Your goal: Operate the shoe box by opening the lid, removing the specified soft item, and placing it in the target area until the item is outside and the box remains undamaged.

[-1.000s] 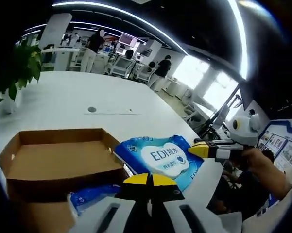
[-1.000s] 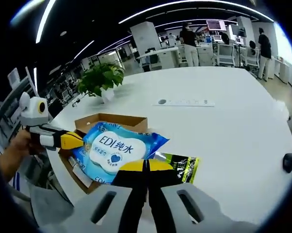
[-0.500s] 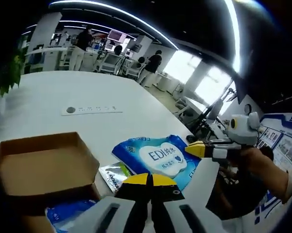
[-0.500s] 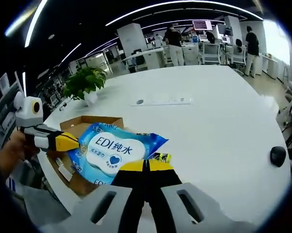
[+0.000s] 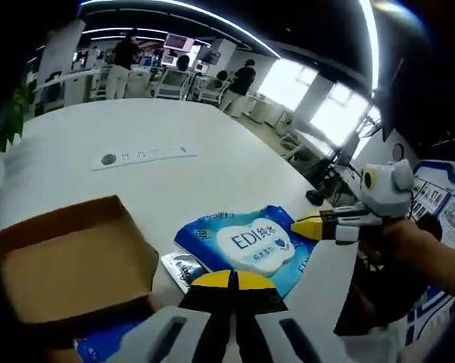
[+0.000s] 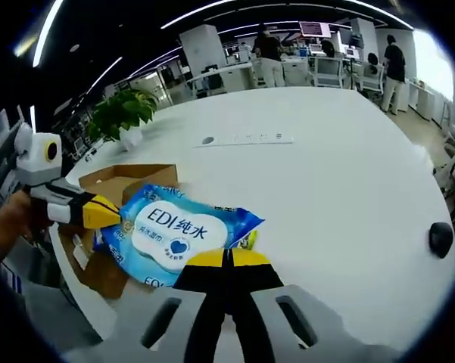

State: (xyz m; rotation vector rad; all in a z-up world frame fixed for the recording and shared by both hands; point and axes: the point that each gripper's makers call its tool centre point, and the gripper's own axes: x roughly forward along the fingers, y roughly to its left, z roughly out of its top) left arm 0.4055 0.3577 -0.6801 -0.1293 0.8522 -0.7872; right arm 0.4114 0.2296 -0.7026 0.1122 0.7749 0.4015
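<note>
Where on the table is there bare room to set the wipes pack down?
The white round table lies bare between the grey power strip and the black puck. It is crowded around the open brown cardboard box and the blue-and-white wipes pack, with a small green sachet beneath.

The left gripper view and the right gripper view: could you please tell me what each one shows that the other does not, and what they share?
Seen in the left gripper view, not the right: the open cardboard box's bare brown inside, a blue packet below the box, and bright windows.

Seen in the right gripper view, not the left: a dark round object on the white table.

Shared: the blue EDI wet wipes pack, pinched at opposite edges by the right gripper and the left gripper, plus the box, a silvery sachet and the table's socket strip.
</note>
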